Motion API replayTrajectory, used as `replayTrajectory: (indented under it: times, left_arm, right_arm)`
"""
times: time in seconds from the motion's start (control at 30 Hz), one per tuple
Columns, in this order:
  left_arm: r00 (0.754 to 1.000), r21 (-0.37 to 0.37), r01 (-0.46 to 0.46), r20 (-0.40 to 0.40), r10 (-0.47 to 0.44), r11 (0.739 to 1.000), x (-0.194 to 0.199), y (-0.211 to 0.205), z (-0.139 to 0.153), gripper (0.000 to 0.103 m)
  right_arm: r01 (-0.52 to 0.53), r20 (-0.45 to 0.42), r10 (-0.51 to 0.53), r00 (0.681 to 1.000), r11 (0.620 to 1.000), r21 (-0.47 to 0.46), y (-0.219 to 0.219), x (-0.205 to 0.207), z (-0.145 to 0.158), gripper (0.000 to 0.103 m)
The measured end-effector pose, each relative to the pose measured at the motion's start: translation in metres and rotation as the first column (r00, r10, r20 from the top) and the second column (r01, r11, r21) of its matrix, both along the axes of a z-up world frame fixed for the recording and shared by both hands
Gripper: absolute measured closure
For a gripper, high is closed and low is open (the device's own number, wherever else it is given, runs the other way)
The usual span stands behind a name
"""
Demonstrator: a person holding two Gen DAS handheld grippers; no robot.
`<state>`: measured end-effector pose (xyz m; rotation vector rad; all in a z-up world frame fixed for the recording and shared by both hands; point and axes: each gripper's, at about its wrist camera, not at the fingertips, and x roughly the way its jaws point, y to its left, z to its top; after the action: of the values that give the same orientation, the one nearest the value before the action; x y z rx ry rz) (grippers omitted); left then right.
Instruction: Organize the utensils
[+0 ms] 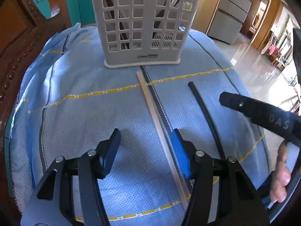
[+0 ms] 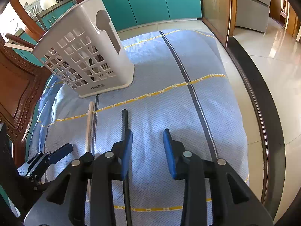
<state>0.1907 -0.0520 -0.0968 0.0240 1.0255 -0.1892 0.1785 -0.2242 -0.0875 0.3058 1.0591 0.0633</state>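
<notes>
Left wrist view: pale chopstick (image 1: pixel 160 130) lies flat on the blue cloth (image 1: pixel 79 124), just inside the right pad of the left gripper (image 1: pixel 144 150) — jaws open, straddling it, not pressing.
Pale chopstick axis: runs away from the camera, far end just short of the white basket (image 1: pixel 141 56).
Black chopstick (image 1: pixel 205 113): alongside, to the right, roughly parallel.
Why so: both sticks likely laid lengthwise for an easy side pinch.
Right wrist view: right gripper (image 2: pixel 147 148) — jaws open, nothing held; the black chopstick (image 2: pixel 124 120) passes at or under its left pad.
Basket (image 2: pixel 105 43): upright ahead-left on the surface, utensils already standing inside.
</notes>
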Motion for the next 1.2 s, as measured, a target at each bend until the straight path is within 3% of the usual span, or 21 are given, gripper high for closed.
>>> replayTrajectory:
  times: [0.1, 0.23, 0.3, 0.5, 0.97, 1.2]
  left_arm:
    - [1.0, 0.02, 0.001, 0.005, -0.001, 1.0, -0.002, -0.001, 0.0, 0.055]
    - [1.0, 0.035, -0.006, 0.011, 0.005, 0.999, -0.003, 0.002, 0.002, 0.08]
    - [1.0, 0.032, -0.004, 0.008, 0.004, 0.999, -0.003, 0.004, 0.002, 0.087]
    - [1.0, 0.029, -0.007, -0.001, 0.007, 1.0, -0.005, 0.007, 0.005, 0.095]
    - [1.0, -0.005, -0.006, -0.022, 0.006, 1.0, -0.025, 0.011, 0.006, 0.096]
    - [0.999, -0.034, -0.028, 0.022, 0.029, 0.999, -0.027, 0.016, 0.019, 0.092]
  right_arm:
    - [0.001, 0.0, -0.001, 1.0, 1.0, 0.0, 0.0, 0.0, 0.0, 0.069]
    - [0.0, -0.005, 0.0, 1.0, 1.0, -0.003, 0.0, 0.001, -0.001, 0.069]
    - [-0.002, -0.007, 0.002, 1.0, 1.0, -0.005, 0.001, 0.001, -0.001, 0.069]
    - [-0.003, -0.013, 0.003, 1.0, 1.0, -0.012, 0.002, 0.001, -0.003, 0.069]
    - [-0.022, 0.001, 0.022, 1.0, 0.999, -0.025, 0.006, 0.0, -0.001, 0.069]
    - [-0.048, 0.008, 0.048, 0.999, 0.998, -0.044, 0.013, 0.0, -0.001, 0.069]
